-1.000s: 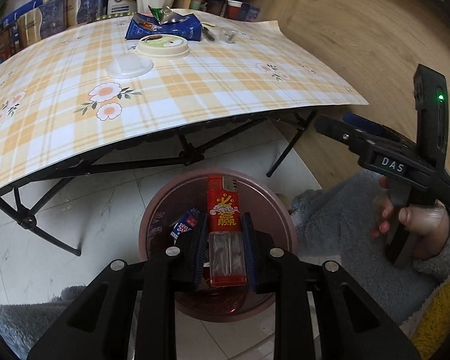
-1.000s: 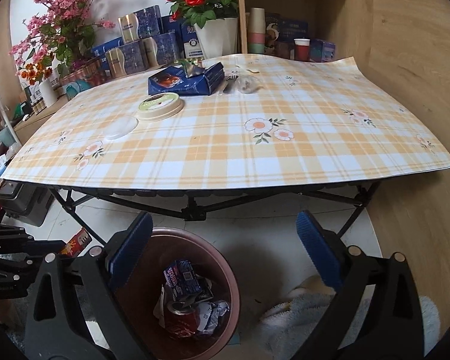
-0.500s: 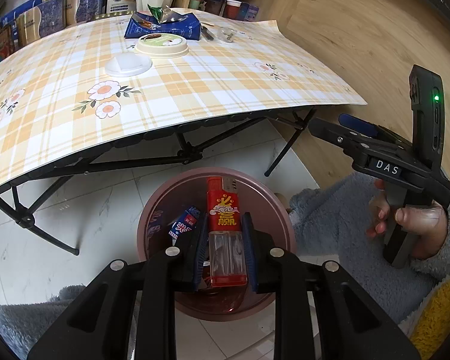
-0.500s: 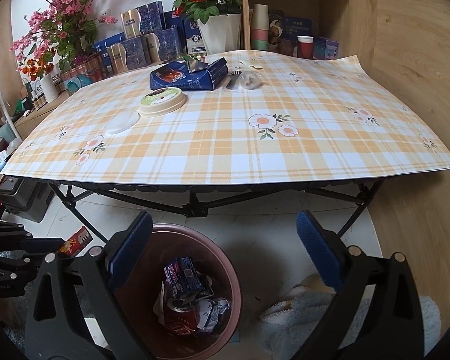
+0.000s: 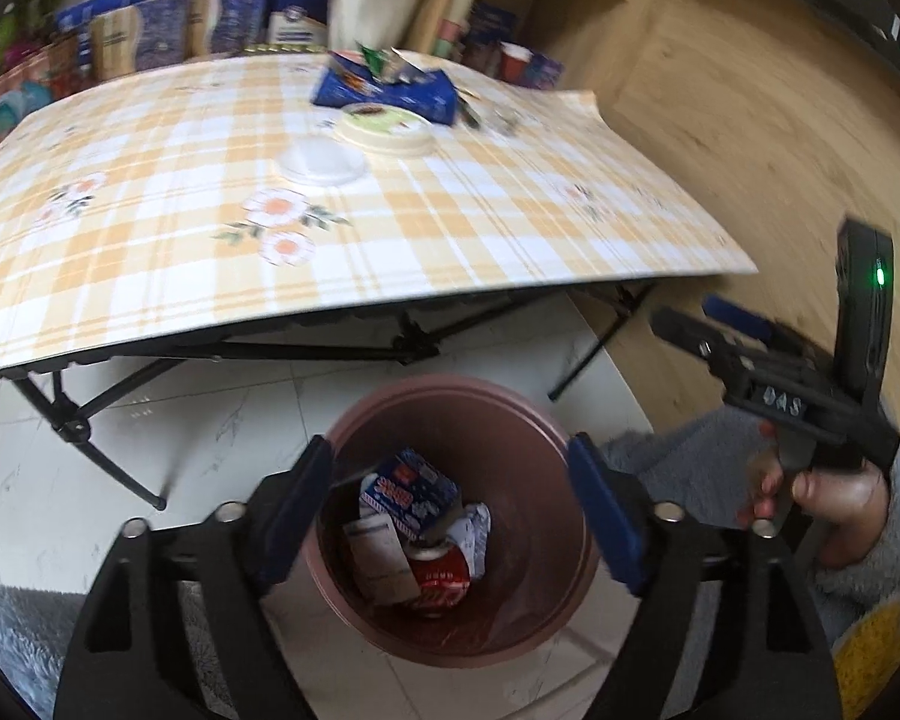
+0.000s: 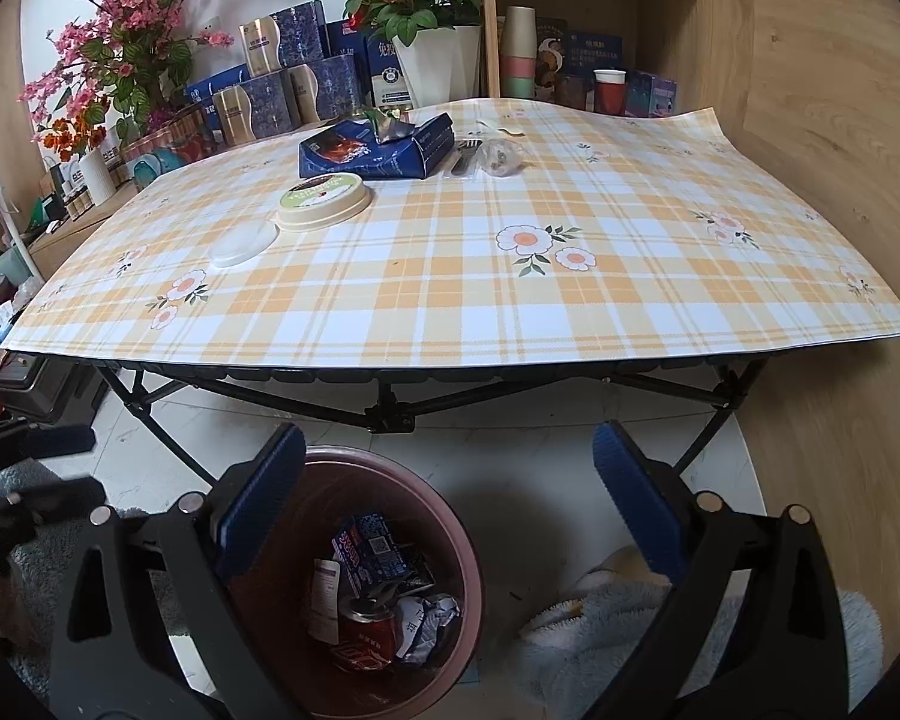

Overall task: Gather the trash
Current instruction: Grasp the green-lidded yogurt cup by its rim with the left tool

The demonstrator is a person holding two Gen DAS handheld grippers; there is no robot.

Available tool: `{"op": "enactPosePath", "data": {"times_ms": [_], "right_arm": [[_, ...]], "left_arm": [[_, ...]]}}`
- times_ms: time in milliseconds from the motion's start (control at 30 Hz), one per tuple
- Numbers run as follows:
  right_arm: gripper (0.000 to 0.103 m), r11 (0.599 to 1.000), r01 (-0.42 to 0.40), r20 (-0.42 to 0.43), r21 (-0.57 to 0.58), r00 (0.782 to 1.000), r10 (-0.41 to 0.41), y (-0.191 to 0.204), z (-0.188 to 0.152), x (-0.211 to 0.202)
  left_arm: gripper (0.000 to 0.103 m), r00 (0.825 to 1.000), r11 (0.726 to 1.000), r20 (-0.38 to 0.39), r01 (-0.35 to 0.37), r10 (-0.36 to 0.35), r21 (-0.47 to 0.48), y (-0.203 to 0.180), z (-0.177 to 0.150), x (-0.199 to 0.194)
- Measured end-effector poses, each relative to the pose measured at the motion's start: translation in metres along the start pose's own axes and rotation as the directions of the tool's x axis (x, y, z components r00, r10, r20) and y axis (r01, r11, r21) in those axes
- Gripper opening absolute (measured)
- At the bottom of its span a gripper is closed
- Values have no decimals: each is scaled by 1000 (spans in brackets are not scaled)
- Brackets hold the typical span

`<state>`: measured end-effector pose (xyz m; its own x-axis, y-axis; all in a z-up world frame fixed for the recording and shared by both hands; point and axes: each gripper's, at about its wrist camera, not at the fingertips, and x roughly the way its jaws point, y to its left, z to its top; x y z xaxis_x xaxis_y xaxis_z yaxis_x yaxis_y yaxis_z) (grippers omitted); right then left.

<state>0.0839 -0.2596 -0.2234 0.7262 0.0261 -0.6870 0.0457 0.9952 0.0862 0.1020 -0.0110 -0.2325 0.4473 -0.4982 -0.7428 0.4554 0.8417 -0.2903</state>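
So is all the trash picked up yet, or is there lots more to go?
Partly. The pink bin already holds a red can, a blue packet and crumpled paper. The left gripper is opening above it with nothing between its jaws; the right gripper is empty too. Left on the table: blue box, round tub, white lid.

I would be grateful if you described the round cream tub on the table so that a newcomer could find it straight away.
Start at the checked tablecloth and look to its far side, where a dark blue box lies. The cream tub sits just in front of that box, with a flat white lid beside it. Unlike the plain lid, it is thicker and has a green printed top.
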Motion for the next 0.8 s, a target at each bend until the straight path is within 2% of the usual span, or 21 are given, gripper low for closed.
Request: {"op": "enactPosePath", "data": {"times_ms": [200,333,500,633,733,800], "right_arm": [[97,1000,-20,7,13,1000,20,-4,6,-1],[97,998,-66,-3,-25,998,66,-4,22,1],[97,998,-35,33,-47,999,36,-12,55,1],[97,999,-39,32,7,999,39,-31,83,10],[97,998,-23,29,58,999,21,-46,99,19],[97,996,-15,17,83,1000,14,-55,108,27]], "left_arm": [[90,998,997,44,-34,37,-67,15,10,-7],[90,995,997,69,-70,71,-10,18,29,-8],[90,992,993,96,-92,85,76,17,86,-1],[90,996,991,58,-79,73,105,15,135,23],[90,997,986,11,-80,79,145,9,174,54],[90,996,980,-19,-83,87,179,5,188,75]]}}
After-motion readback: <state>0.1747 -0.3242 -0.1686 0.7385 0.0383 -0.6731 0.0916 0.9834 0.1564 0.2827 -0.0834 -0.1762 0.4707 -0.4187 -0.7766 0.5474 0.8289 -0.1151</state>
